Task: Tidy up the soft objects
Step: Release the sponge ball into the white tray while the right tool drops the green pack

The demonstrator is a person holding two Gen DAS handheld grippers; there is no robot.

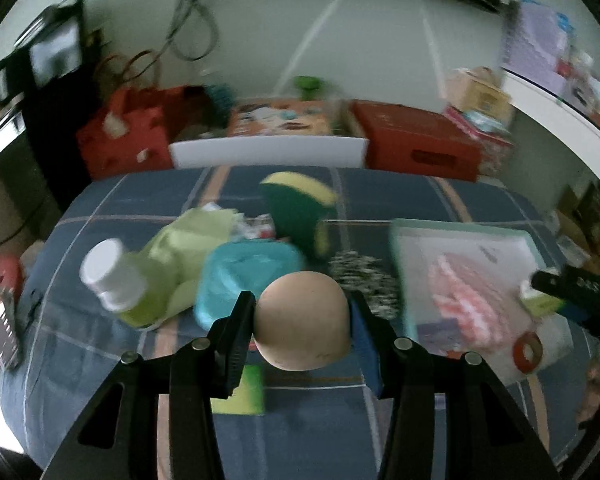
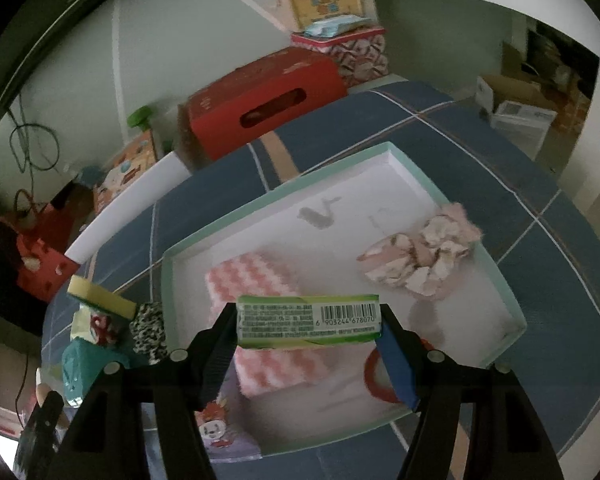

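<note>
My left gripper (image 1: pixel 302 334) is shut on a beige egg-shaped soft ball (image 1: pixel 302 320), held above the blue plaid tablecloth (image 1: pixel 312 420). My right gripper (image 2: pixel 308 340) is shut on a green tissue pack (image 2: pixel 308 322) with a barcode, held over a white tray with a teal rim (image 2: pixel 360 184). In the tray lie a pink zigzag cloth (image 2: pixel 256 276), a fluffy pink scrunchie (image 2: pixel 420 260) and a red ring (image 2: pixel 374 376). The left wrist view shows the same tray (image 1: pixel 432 248) to the right, with the right gripper (image 1: pixel 572 292) over it.
Left of the tray lie a leopard-print scrunchie (image 1: pixel 360 276), a teal pack (image 1: pixel 252 276), a green and yellow sponge (image 1: pixel 300 208), a light green cloth (image 1: pixel 196 236) and a green bottle with a white cap (image 1: pixel 112 284). Red boxes (image 1: pixel 420 136) stand behind the table.
</note>
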